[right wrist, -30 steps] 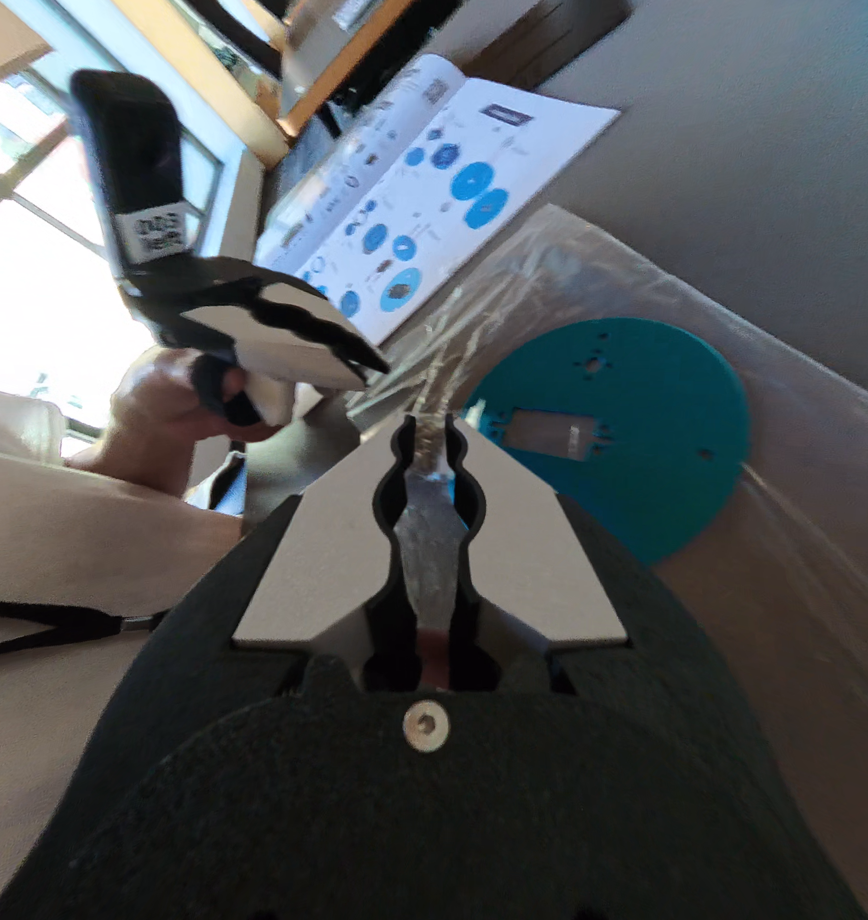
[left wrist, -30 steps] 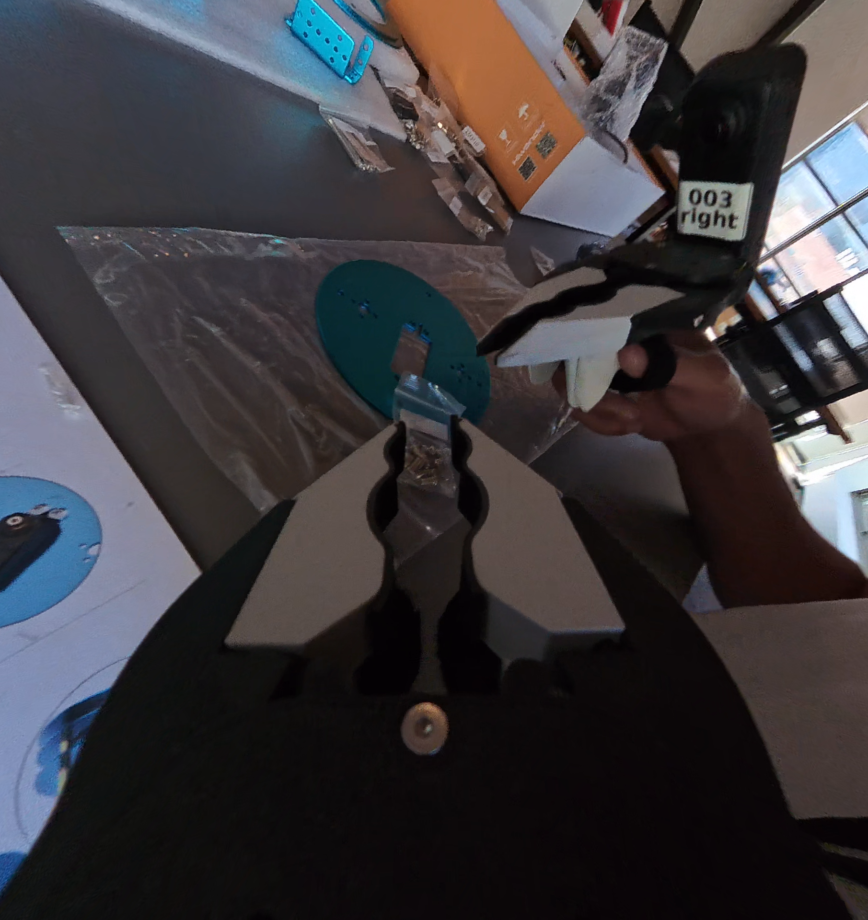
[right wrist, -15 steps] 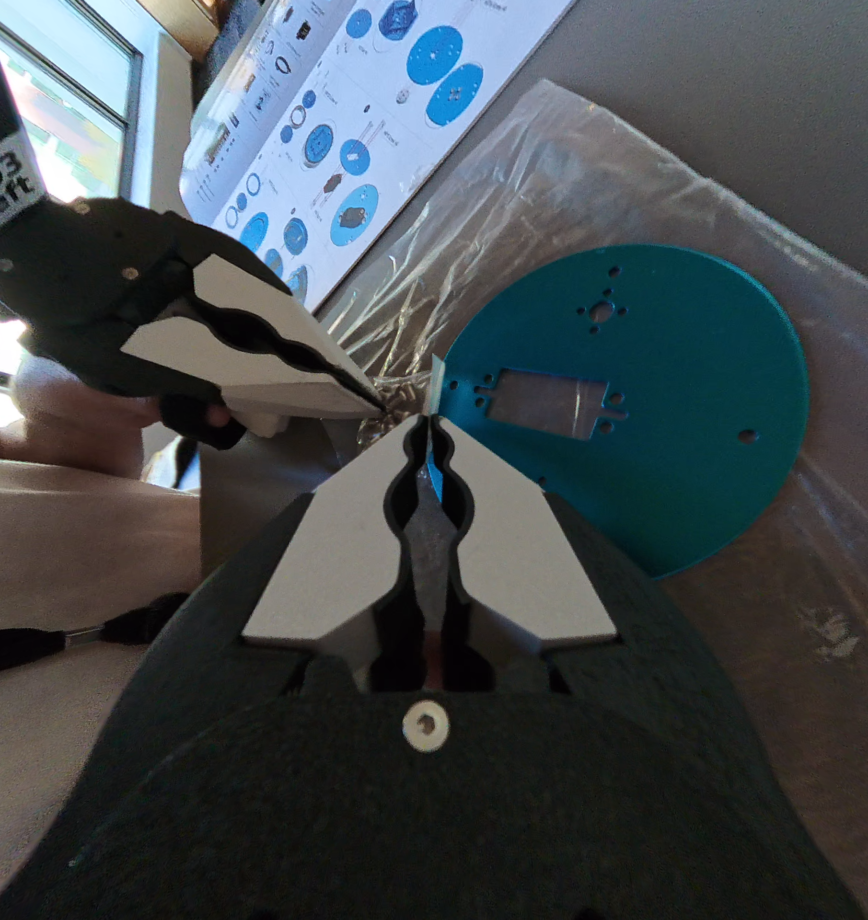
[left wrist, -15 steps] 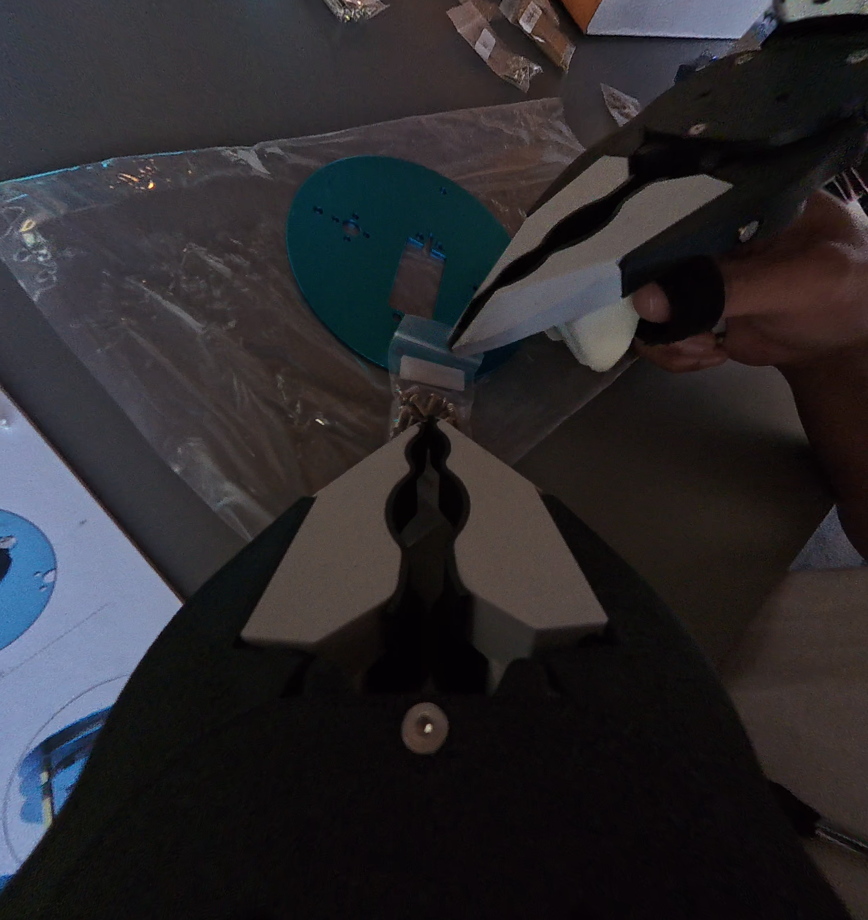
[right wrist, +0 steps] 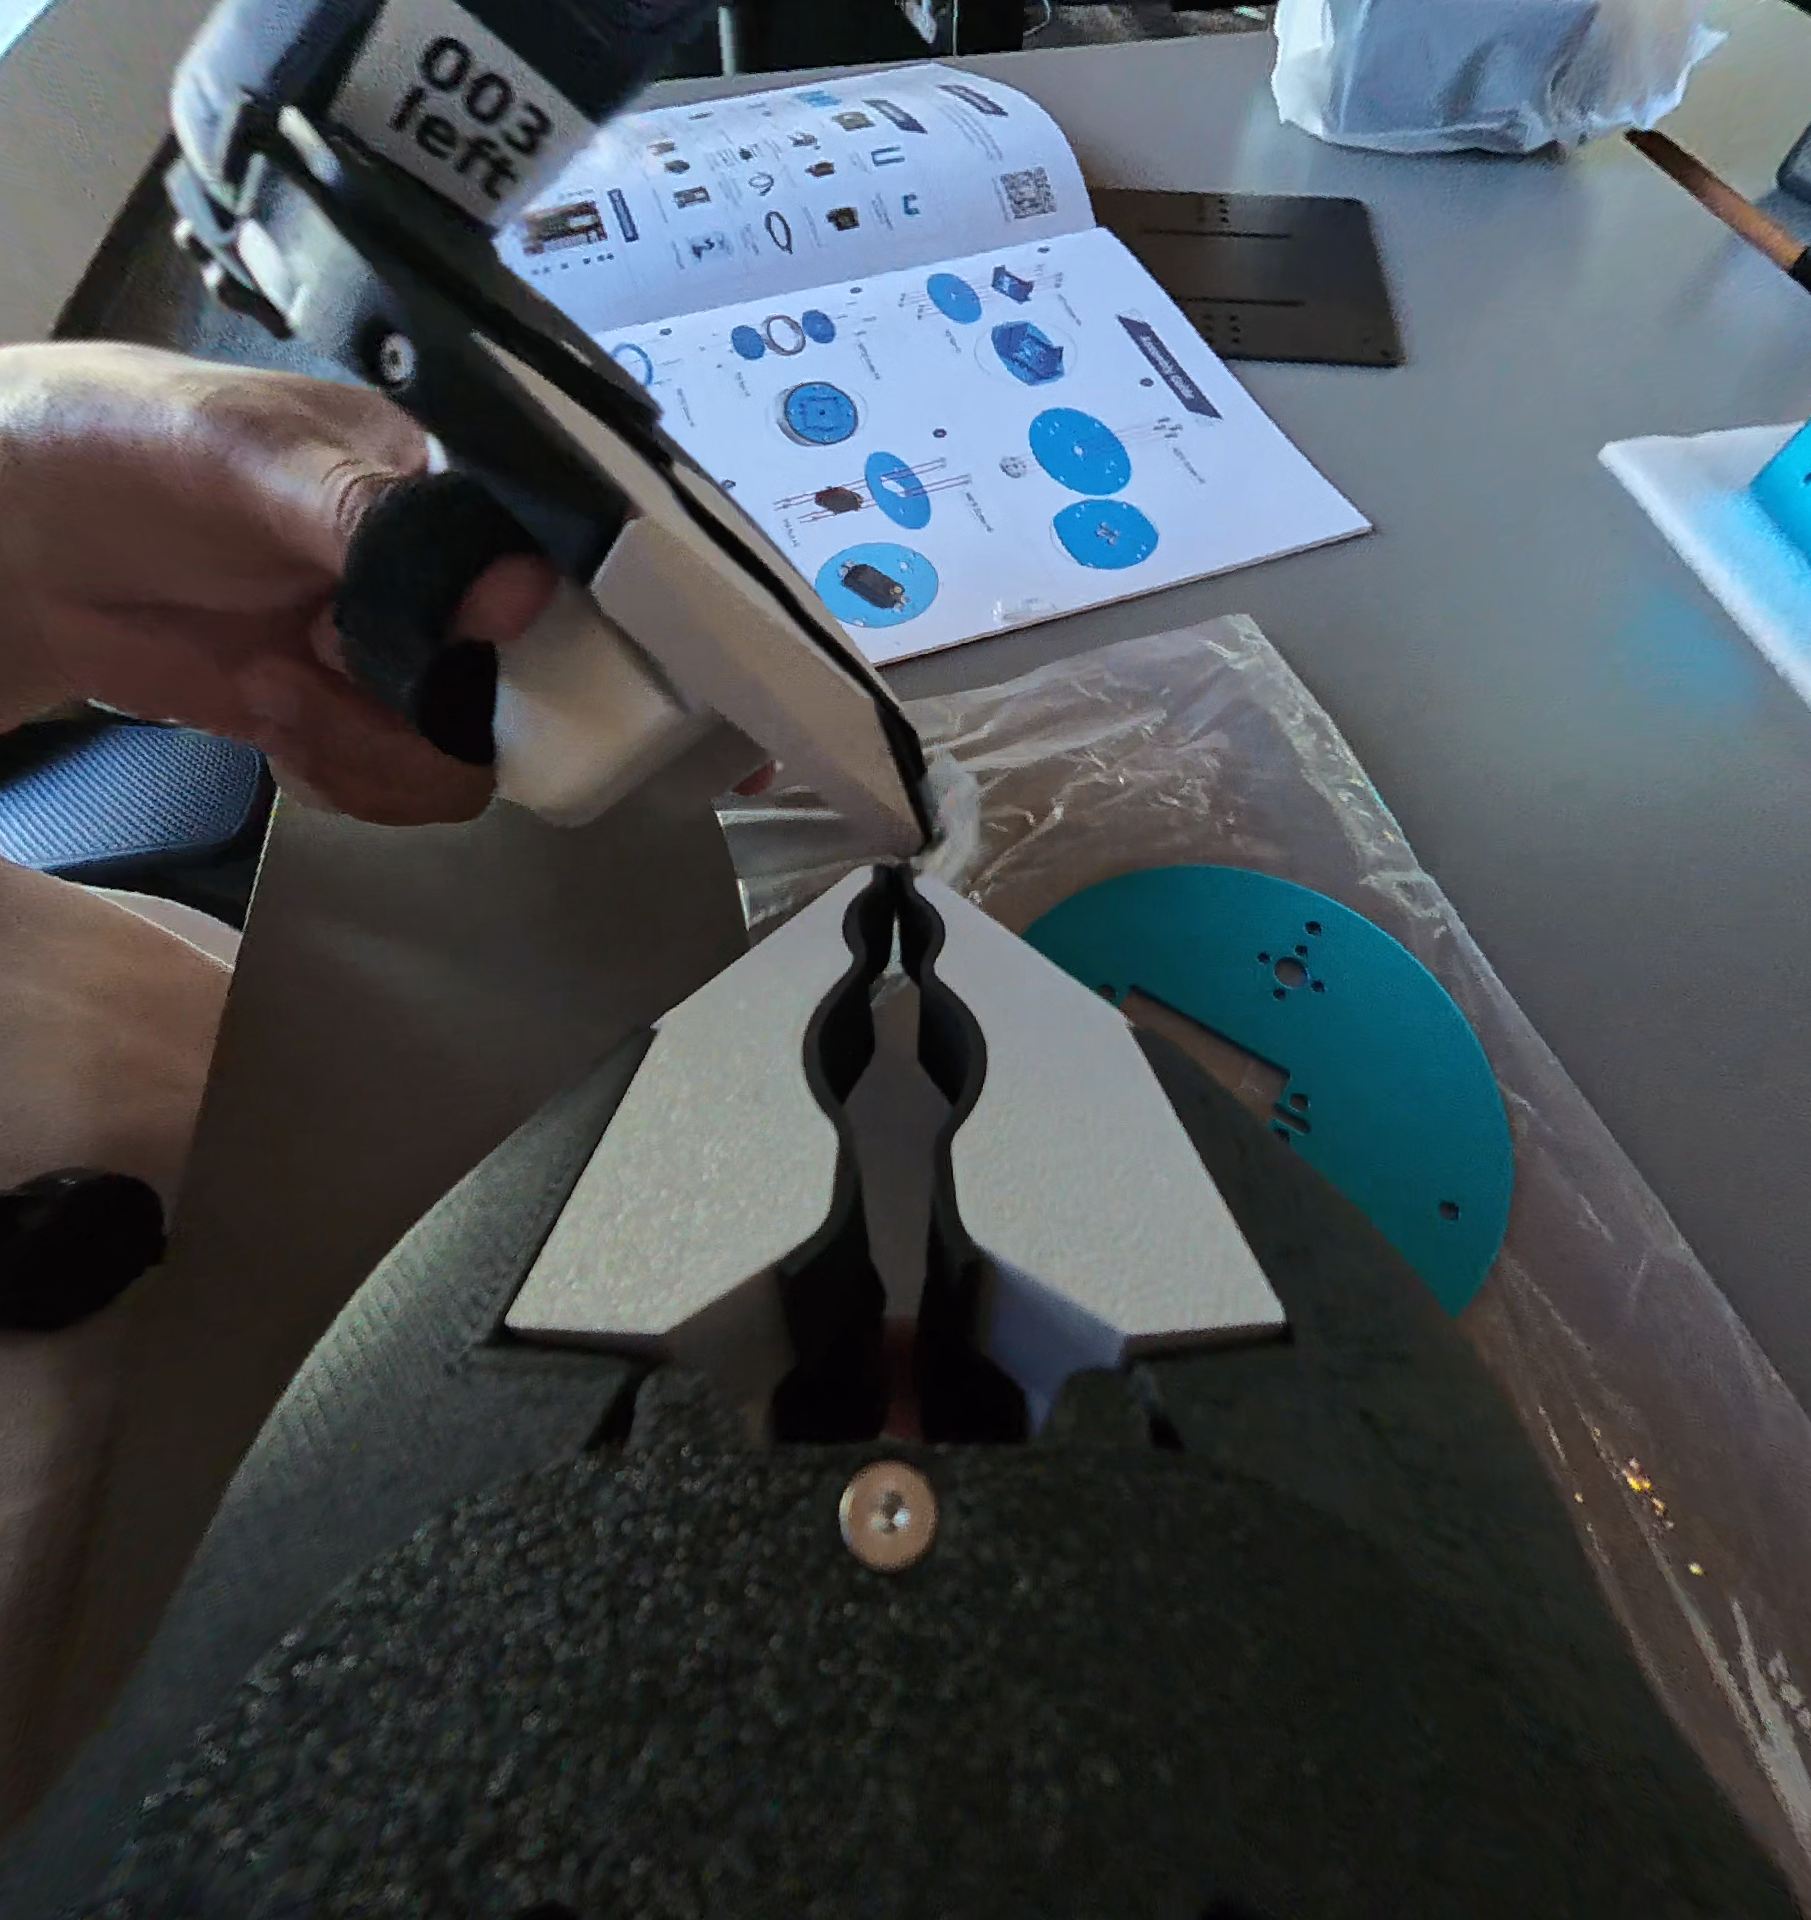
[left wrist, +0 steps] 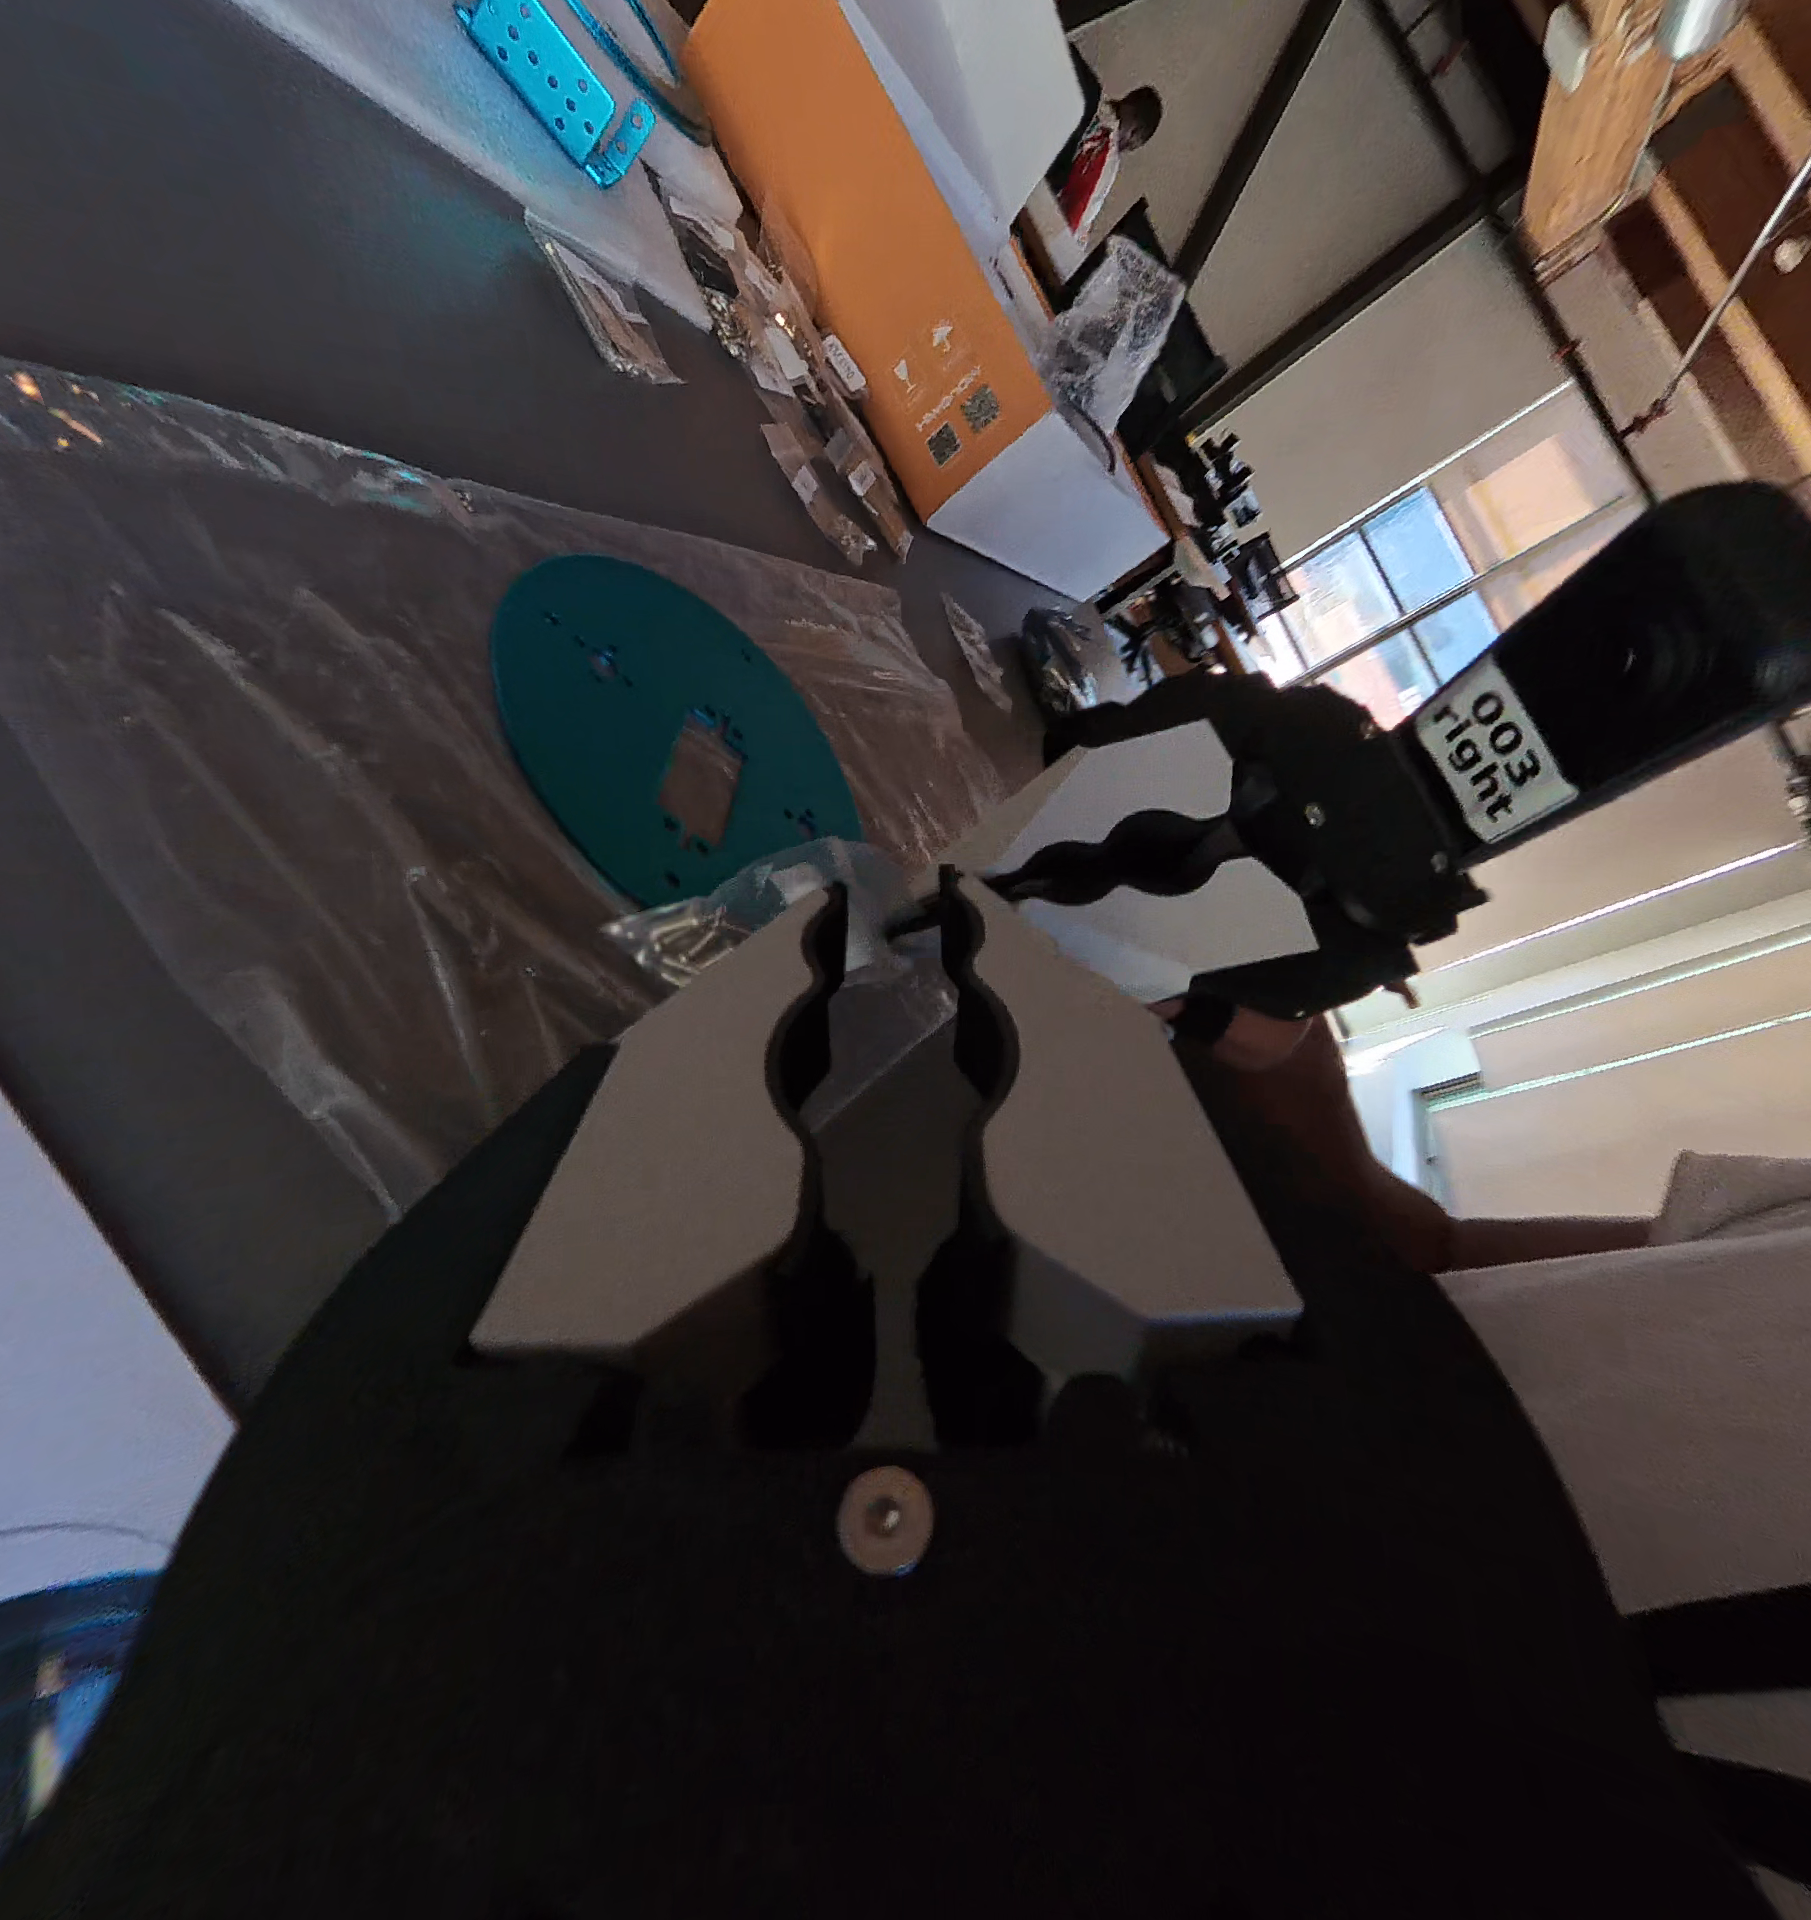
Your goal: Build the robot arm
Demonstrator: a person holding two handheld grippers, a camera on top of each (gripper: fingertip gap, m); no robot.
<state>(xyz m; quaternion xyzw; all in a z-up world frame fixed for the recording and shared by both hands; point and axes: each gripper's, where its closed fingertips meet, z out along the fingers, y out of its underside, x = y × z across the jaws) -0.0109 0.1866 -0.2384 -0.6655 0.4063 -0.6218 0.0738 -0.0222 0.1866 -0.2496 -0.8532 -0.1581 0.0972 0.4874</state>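
Being held in mid-air: a small screw bag (left wrist: 693, 930), hanging just over the near rim of a teal disc (left wrist: 620, 727) on a plastic sheet (left wrist: 205, 727). Clamping it from one end, the left gripper (left wrist: 890, 899). Meeting it nose to nose, equally near, the right gripper (right wrist: 896, 883), pressed together and apparently nipping the other edge.

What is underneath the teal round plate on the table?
The teal round plate lies on a crinkled clear plastic sheet spread over the grey table. The sheet shows through the plate's rectangular cutout. The right gripper covers the plate's near-left part, so anything under that part is hidden.
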